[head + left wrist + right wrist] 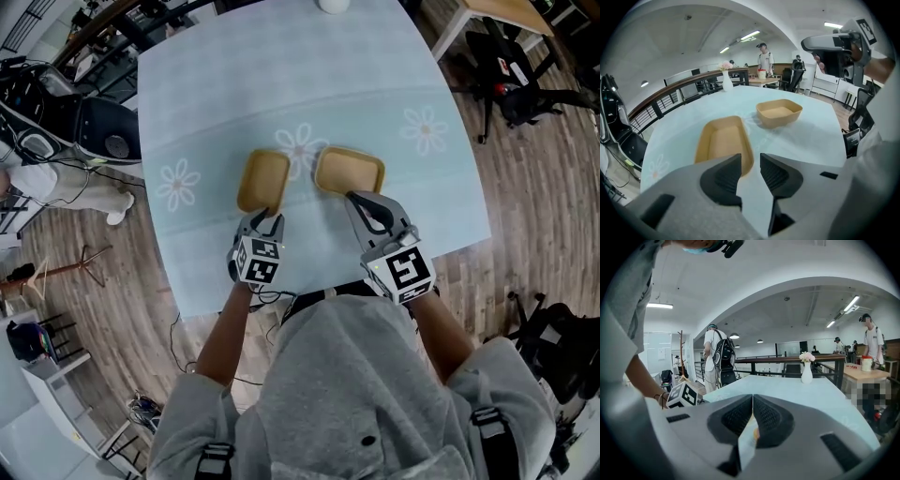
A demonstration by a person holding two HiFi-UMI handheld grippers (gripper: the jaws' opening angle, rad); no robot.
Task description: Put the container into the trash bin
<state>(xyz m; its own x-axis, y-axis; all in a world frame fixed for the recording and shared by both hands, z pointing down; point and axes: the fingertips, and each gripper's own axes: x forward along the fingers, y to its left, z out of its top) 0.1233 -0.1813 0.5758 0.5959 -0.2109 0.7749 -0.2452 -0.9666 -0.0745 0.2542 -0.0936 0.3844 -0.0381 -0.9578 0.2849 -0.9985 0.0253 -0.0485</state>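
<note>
L container [263, 181] end-on, R container [350, 171] crosswise

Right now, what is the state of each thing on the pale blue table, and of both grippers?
Long tan tray-shaped container: upright, empty, not gripped.
Squarish tan bowl-like container: upright, empty, not gripped.
White vase with pink flowers: standing upright.
Left gripper: open, nothing between its jaws.
Right gripper: shut, jaws together.

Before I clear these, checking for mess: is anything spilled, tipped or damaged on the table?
Nothing stands out: the long tan container and the squarer tan container sit upright, empty and apart on the flowered tablecloth.
</note>
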